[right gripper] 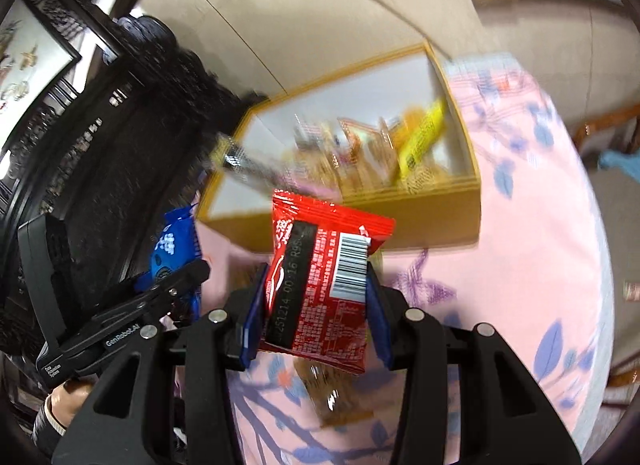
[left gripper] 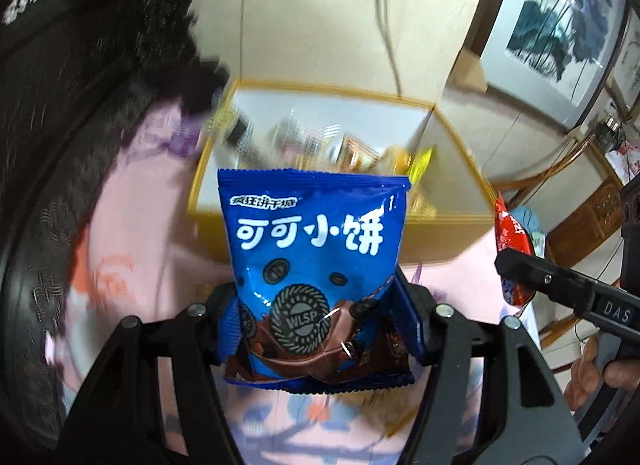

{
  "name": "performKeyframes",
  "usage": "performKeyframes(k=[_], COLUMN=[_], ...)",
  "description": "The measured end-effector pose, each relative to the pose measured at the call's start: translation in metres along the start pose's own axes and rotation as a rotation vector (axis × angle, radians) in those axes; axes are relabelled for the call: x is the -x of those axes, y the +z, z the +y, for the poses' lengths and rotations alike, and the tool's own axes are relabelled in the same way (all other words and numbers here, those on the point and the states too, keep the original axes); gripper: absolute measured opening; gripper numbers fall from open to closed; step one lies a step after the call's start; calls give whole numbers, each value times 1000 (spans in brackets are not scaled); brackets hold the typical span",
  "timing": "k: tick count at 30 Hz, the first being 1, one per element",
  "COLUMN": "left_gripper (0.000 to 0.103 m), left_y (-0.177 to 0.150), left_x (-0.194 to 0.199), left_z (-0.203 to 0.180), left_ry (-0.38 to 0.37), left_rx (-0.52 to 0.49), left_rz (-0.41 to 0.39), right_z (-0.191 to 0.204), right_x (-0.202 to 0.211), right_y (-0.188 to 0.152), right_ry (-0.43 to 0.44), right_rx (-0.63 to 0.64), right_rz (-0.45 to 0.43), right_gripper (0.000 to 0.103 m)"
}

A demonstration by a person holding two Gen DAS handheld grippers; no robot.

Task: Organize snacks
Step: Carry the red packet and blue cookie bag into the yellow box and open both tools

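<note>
A blue cocoa-biscuit packet (left gripper: pixel 316 241) stands upright in my left gripper (left gripper: pixel 320 305), whose blue pads pinch its lower sides. A red snack packet (right gripper: pixel 324 273) shows its barcode side, and my right gripper (right gripper: pixel 316 305) is shut on its lower half. Both packets hang above a pink floral cloth (right gripper: pixel 540 265), just short of a yellow-rimmed box (left gripper: pixel 320 87) with several blurred snack packs inside. In the left wrist view the right gripper (left gripper: pixel 520 269) appears at the right with the red packet (left gripper: pixel 510 233). The right wrist view shows the left gripper (right gripper: pixel 188 281) and blue packet (right gripper: pixel 172 249) at the left.
Dark carved furniture (right gripper: pixel 100 145) rises left of the box (right gripper: pixel 400 221). Framed pictures (left gripper: pixel 560 25) hang on the right wall, with a wooden chair (left gripper: pixel 592 209) below them. A person's hand (left gripper: pixel 596 369) holds the right gripper's handle. A pale tiled floor lies beyond the box.
</note>
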State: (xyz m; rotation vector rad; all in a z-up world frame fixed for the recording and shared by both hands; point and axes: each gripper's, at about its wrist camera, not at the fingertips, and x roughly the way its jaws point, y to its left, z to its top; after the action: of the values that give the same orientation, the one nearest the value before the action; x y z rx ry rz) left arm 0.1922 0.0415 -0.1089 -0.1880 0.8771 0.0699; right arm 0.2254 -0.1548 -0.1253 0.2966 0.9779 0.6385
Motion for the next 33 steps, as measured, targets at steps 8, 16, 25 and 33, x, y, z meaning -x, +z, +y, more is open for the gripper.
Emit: performKeyframes(k=[8, 16, 25, 33], left_gripper=[64, 66, 101, 101], left_y=[73, 119, 128, 113], left_x=[0, -33, -33, -26], left_z=[-16, -20, -23, -18], left_ry=[-1, 17, 110, 114], left_rx=[-47, -58, -68, -45], left_rz=[-100, -110, -148, -119], right_z=[12, 8, 21, 24], right_x=[5, -15, -10, -9], right_y=[66, 105, 110, 95], right_ry=[-30, -65, -140, -113], right_rx=[82, 125, 204, 180], right_rz=[-108, -126, -212, -182], right_gripper=[45, 45, 78, 78])
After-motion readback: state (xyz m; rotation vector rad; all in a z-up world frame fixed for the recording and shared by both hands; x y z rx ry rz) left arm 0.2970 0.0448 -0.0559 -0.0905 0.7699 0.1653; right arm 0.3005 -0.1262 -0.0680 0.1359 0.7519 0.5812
